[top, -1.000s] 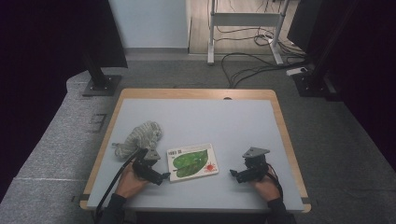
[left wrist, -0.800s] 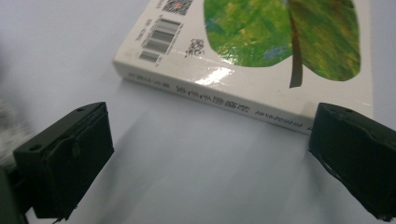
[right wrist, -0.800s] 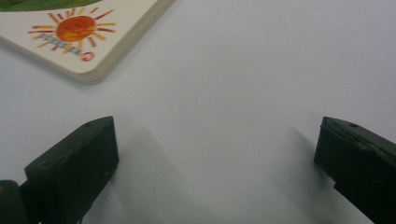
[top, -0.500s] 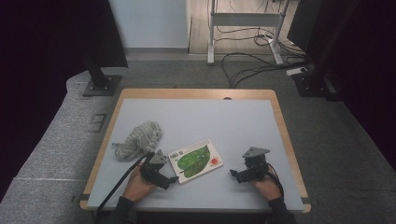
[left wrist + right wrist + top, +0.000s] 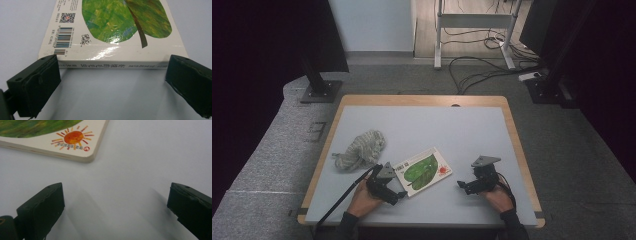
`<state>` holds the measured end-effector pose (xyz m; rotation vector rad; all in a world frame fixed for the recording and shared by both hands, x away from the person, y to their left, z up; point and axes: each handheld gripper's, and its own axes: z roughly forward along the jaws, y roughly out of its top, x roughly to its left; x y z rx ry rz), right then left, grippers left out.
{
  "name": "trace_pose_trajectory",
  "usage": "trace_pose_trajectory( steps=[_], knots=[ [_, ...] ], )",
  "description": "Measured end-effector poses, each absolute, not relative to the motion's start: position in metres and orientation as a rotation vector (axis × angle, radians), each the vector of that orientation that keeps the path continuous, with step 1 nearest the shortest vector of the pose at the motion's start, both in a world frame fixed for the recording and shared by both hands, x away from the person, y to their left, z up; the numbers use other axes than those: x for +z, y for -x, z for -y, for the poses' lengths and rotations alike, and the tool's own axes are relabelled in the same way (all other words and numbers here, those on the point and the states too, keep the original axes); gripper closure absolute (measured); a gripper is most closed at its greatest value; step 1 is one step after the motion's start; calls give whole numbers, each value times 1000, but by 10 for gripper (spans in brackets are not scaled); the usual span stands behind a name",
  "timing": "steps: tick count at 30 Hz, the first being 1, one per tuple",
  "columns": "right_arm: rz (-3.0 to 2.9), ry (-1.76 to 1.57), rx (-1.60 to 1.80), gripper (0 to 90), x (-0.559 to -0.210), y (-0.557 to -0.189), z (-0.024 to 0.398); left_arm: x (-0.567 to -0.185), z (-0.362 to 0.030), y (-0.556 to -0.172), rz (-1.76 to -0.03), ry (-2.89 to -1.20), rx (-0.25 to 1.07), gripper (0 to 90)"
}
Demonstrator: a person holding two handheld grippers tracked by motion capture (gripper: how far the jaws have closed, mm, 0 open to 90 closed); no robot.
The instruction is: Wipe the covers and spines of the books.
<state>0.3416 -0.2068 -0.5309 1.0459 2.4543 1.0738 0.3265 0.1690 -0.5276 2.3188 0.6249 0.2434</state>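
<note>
A white board book (image 5: 422, 171) with a big green leaf on its cover lies flat near the table's front middle. My left gripper (image 5: 398, 195) stands open right at its left spine edge; in the left gripper view the book (image 5: 110, 32) spans the gap between the two pads, with the left pad (image 5: 37, 85) touching the spine's corner. My right gripper (image 5: 460, 185) rests open on the table to the book's right, a short way off. Its own view shows the book's corner (image 5: 72, 140) with an orange sun, ahead and to the left.
A crumpled grey striped cloth (image 5: 360, 148) lies left of the book, behind my left hand. The pale table (image 5: 427, 125) has a wooden rim. Beyond it are a monitor stand base (image 5: 319, 91), cables and a desk frame on grey carpet.
My left gripper has slid right and forward along the table to the book's spine. The book has turned slightly. The right gripper has stayed put.
</note>
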Motion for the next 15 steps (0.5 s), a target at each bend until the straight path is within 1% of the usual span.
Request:
trace_pose_trajectory(
  steps=[15],
  knots=[
    [-2500,-989,1085,0,-521,-361,177,-528,-169,-326,-654,-2316,229,0]
  ],
)
